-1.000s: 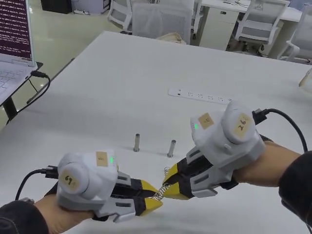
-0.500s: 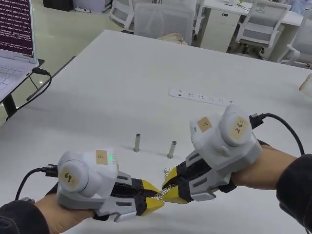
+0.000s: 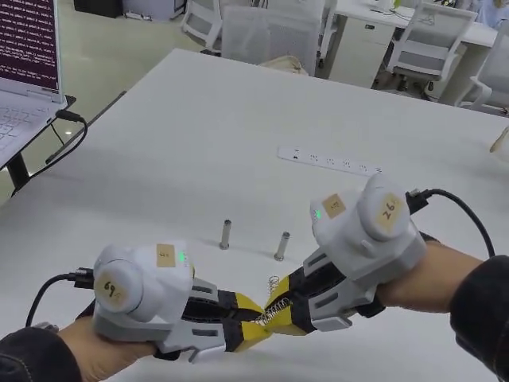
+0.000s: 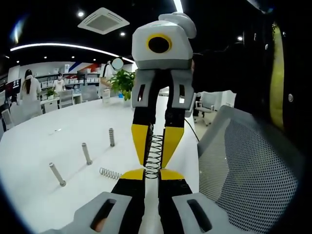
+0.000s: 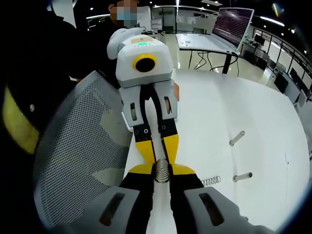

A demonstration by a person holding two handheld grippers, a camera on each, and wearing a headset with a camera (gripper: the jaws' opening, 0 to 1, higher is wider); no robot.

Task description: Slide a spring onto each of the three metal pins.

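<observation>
Left gripper (image 3: 256, 323) and right gripper (image 3: 276, 305) each clamp their fingers (image 3: 251, 339) on one spring (image 3: 270, 313); the tips now overlap, closer than a second ago.

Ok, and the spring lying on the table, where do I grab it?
Near one end, from above, jaws across the coils. The loose spring lies flat on its side on the table, so only its flanks can be pinched, and an end grip leaves the far end free for a pin.
</observation>
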